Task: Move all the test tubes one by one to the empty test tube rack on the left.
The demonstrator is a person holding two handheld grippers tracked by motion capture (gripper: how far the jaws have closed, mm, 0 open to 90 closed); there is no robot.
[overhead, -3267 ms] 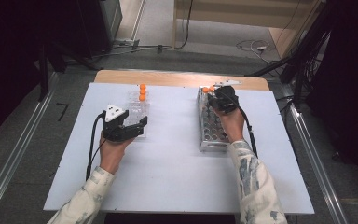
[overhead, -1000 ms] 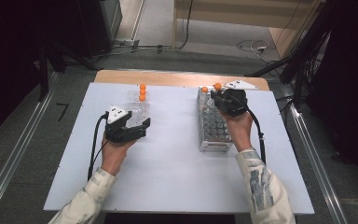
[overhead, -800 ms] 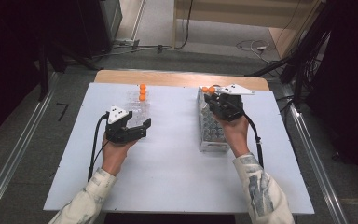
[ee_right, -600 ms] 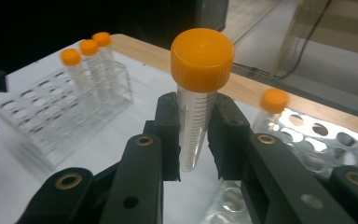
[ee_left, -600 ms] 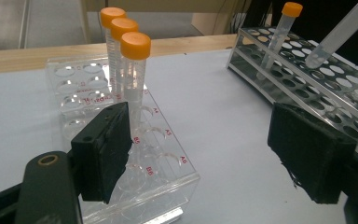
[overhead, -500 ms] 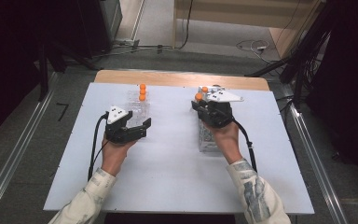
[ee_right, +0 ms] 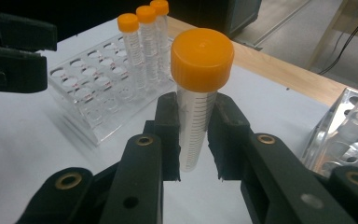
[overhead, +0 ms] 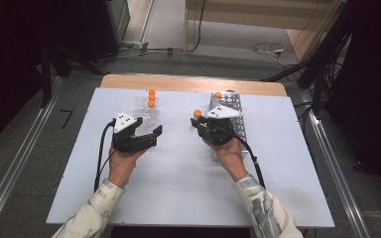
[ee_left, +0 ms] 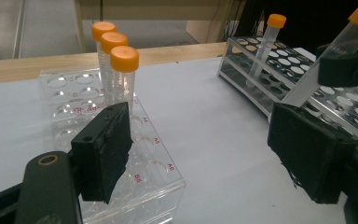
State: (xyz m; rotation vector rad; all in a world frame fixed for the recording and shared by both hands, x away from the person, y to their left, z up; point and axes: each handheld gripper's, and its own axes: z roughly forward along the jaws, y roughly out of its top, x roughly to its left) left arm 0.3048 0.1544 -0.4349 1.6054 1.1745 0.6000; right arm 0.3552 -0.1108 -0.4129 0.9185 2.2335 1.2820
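Note:
My right gripper [ee_right: 198,140] is shut on a clear tube with an orange cap [ee_right: 200,79], held upright above the white table between the two racks. From above, that tube [overhead: 197,113] stands just left of the metal rack [overhead: 230,121], with the right gripper [overhead: 198,125] around it. The clear plastic rack [ee_left: 161,184] holds three orange-capped tubes [ee_left: 123,70] in a row at its far end. My left gripper [ee_left: 205,158] is open, one jaw over the clear rack's near corner and the other well off to the side. In the high view the left gripper [overhead: 146,128] stays at that rack [overhead: 146,106].
One more orange-capped tube [overhead: 218,94] stands at the far end of the metal rack. The white tabletop [overhead: 178,188] stretches toward the person, with a wooden strip [overhead: 193,83] along its far edge. Cables [overhead: 101,153] trail from both grippers.
The right gripper has carried the tube leftward off the metal rack and a little lower, toward the middle of the table. The left gripper has stayed where it was.

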